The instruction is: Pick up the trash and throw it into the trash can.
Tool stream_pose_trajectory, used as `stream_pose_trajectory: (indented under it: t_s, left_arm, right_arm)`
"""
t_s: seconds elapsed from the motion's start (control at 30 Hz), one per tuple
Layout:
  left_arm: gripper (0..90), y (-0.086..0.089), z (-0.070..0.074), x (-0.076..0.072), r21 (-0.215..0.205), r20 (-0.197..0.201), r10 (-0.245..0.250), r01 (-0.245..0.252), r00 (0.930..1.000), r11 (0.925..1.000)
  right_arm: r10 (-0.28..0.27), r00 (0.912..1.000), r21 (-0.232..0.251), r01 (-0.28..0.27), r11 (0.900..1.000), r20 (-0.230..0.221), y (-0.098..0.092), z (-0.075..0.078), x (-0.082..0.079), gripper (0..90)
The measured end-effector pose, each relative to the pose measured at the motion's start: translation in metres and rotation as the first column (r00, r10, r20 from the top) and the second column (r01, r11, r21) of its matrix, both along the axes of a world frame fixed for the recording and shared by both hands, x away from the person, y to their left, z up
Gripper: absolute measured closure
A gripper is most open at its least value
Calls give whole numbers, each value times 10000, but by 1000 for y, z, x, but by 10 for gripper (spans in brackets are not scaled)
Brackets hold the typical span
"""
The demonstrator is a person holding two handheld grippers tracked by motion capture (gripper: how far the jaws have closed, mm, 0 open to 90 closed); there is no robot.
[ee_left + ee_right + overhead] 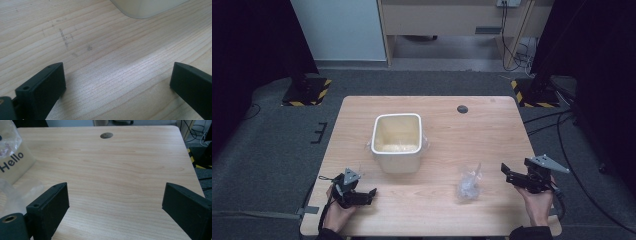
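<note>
Your left hand-held gripper [371, 192] sits at about 7 o'clock on the worktop [492, 135], jaws spread wide with nothing between them, pointing across toward 3 o'clock. Your right hand-held gripper [507, 172] sits at about 4 o'clock, also wide open and empty, aimed toward 9 o'clock

The bag [469, 184], a crumpled clear plastic one, lies loose at 5 o'clock, between the two hand-held grippers and nearer the right one. The bin [396, 161], white and already lined with plastic film, stands near the middle, a little toward 9 o'clock, apart from the bag

Risks, as I judge them:
- The bag is thin and slippery; close on one loose fold and you'll likely drag it rather than lift it, or tear it
- It's hard to see where clear film ends, so you may pinch air or press the jaws into the worktop
- The bin looks light; nudge its wall with a jaw and it could slide or tip
- Both hand-held grippers converging on the bag could knock together
</note>
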State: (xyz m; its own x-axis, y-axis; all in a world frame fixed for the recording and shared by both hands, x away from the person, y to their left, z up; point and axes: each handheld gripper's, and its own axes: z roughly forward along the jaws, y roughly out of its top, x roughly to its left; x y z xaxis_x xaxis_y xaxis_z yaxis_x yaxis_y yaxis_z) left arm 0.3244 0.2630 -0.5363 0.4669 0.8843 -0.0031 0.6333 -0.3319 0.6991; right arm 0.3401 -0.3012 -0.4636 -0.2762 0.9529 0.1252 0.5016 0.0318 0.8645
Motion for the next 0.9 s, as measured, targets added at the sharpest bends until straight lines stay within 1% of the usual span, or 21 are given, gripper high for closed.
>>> stream_pose_trajectory:
  t_s: [0.07, 0.13, 0.17, 0.23, 0.27, 0.43, 0.5, 0.53, 0.6, 0.67, 0.7, 0.77, 0.9]
  left_arm:
    - [0, 0, 0, 0, 0, 0, -1, 1, 10000, 10000]
    - [0, 0, 0, 0, 1, 0, 0, 0, 10000, 10000]
    - [0, 0, 0, 0, 1, 0, -1, 1, 10000, 10000]
    - [0, 0, 0, 0, 1, -1, 0, 0, 10000, 10000]
    - [0, 0, 0, 0, 1, -1, -1, 1, 10000, 10000]
    - [0, 0, 0, 0, -1, 0, 1, -1, 10000, 10000]
    - [0, 0, 0, 0, 1, 0, 0, 0, 10000, 10000]
    - [0, 0, 0, 0, 1, 0, 0, 0, 10000, 10000]
    - [0, 0, 0, 0, 2, 2, 7, -7, 10000, 10000]
    - [0, 0, 0, 0, 1, 3, 10, -10, 10000, 10000]
    - [0, 0, 0, 0, -2, 2, 13, -13, 10000, 10000]
    - [0, 0, 0, 0, 1, 2, 11, -11, 10000, 10000]
    - [0, 0, 0, 0, -3, 2, 14, -14, 10000, 10000]
  right_arm:
    - [17, 9999, -44, -17, 10000, 118, 2, 6, -2, 72]
    - [1, 9999, -68, 0, 10000, 146, 3, 8, -3, 72]
    - [65, 9996, -128, -62, 9999, 285, 5, 14, -4, 72]
    - [83, 9994, -98, -80, 9999, 322, 7, 15, -5, 72]
    - [158, 9988, -34, -157, 9999, 467, 9, 21, -7, 71]
    - [307, 9976, 137, -316, 9994, 627, 13, 28, -9, 68]
    - [503, 9959, 239, -523, 9983, 757, 18, 34, -11, 67]
    - [503, 9959, 239, -523, 9983, 757, 18, 34, -11, 67]
    - [672, 9941, 397, -708, 9967, 854, 23, 38, -13, 65]
    - [717, 9937, 430, -757, 9962, 867, 26, 39, -13, 64]
    - [831, 9924, 419, -872, 9953, 904, 28, 40, -14, 64]
    - [999, 9907, 640, -1060, 9923, 929, 33, 42, -15, 64]
    - [1152, 9889, 628, -1214, 9906, 940, 38, 43, -16, 65]
